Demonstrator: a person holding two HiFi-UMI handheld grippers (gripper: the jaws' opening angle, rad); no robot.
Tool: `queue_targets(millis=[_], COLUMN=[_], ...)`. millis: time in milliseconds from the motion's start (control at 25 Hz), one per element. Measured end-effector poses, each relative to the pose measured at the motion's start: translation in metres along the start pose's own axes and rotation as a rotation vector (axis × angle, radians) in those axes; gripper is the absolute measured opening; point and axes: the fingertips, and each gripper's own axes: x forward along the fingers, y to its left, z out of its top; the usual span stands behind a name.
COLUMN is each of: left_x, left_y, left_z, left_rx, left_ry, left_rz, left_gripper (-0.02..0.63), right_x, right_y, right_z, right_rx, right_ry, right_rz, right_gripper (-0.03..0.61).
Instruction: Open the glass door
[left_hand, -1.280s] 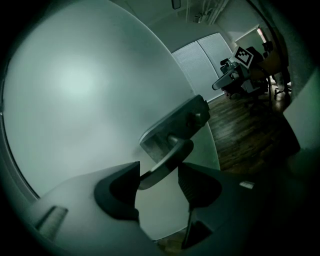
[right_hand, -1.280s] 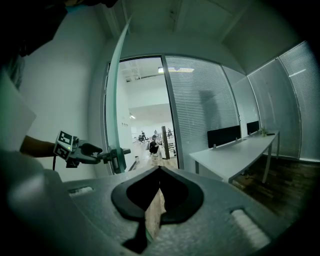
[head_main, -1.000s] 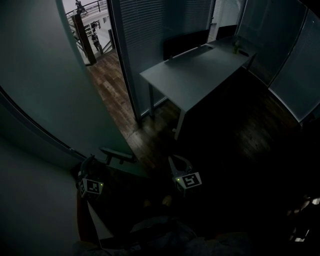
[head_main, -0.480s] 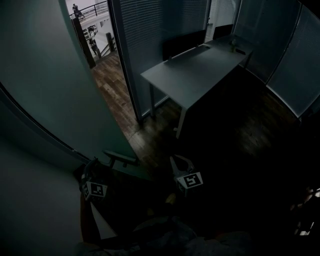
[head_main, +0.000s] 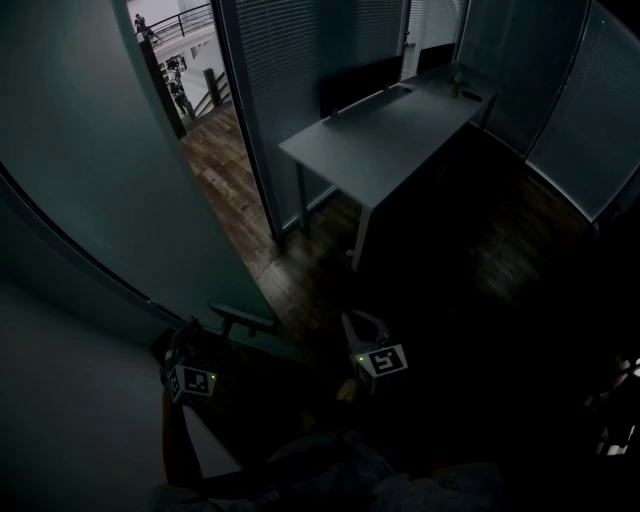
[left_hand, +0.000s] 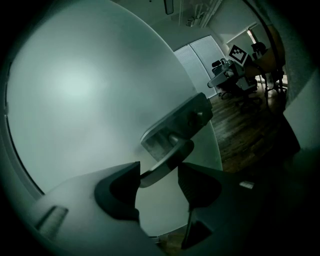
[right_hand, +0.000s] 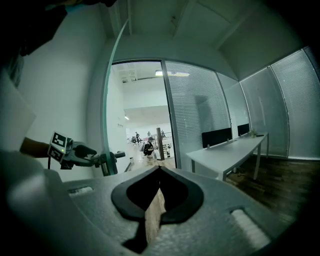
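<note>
The left gripper (left_hand: 159, 175) pinches just the tip of the grey metal lever handle (left_hand: 167, 162) between its fingers (left_hand: 120, 192), on the frosted glass door (left_hand: 85, 90) standing ajar beyond them. So shallow a hold could slip off mid-swing. On the right gripper (right_hand: 159, 172) the fingers are pressed together, empty.

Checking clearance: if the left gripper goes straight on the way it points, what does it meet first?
The left gripper meets the grey metal lever handle, already between its fingers; right behind sits its mounting plate on the frosted glass door. Depth unclear.
</note>
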Motion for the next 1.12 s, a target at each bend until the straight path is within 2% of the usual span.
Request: queue_targets(millis=[1120], left_x=[-0.059], left_y=[-0.011], left_z=[-0.032], left_rx=[0.031], left_ry=[-0.047], left_rz=[-0.033], left_gripper=[0.239], right_x=[-0.043], right_y=[0.065], right_z=[-0.012], right_rx=[-0.026], right_ry=[-0.014], right_rz=[-0.043], right_gripper=[0.002])
